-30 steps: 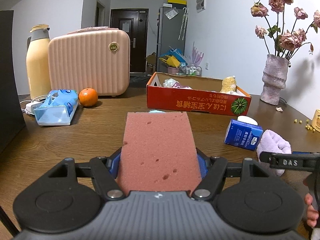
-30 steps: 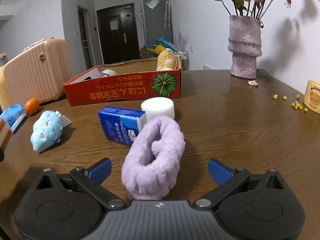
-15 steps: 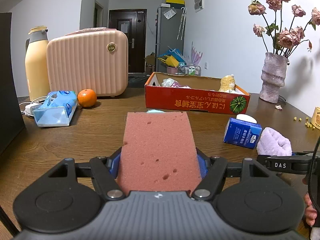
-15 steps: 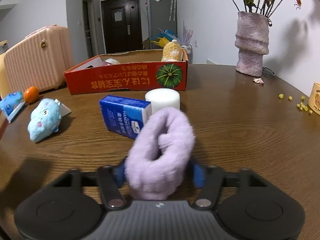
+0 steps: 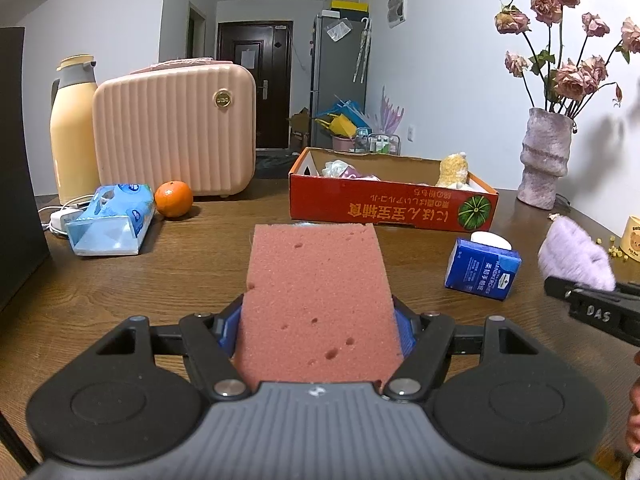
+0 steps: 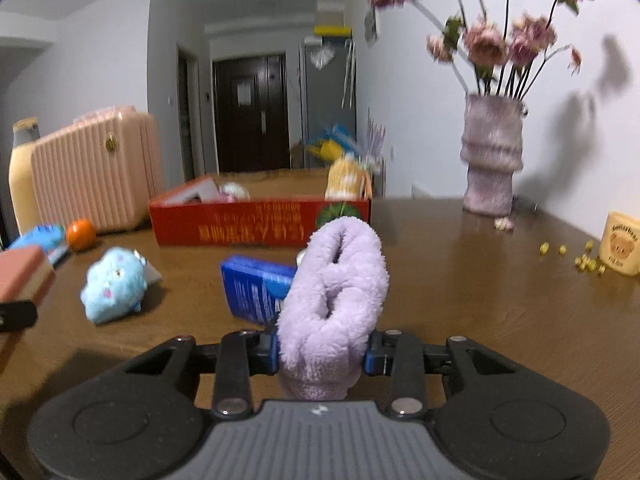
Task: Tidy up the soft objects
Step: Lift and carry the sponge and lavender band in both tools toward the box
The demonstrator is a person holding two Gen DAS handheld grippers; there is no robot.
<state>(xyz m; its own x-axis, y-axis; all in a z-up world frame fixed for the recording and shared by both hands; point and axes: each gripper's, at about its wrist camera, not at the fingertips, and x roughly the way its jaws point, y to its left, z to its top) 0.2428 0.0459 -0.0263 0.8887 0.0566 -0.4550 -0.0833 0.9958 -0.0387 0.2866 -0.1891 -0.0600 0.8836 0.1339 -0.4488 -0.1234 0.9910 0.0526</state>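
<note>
Left gripper [image 5: 320,330]: jaws are set partway apart and clamped on the flat pink porous sponge block [image 5: 316,300], which is held above the brown wooden bench [image 5: 180,264].
Right gripper [image 6: 322,354]: jaws are drawn close together and clamped on the fluffy lilac rolled cloth [image 6: 336,300], which is lifted off the bench.
Red cardboard box [image 5: 394,206]: open-topped, at the bench's far side; a yellow plush toy [image 5: 453,170] and pale soft items are seen inside.
</note>
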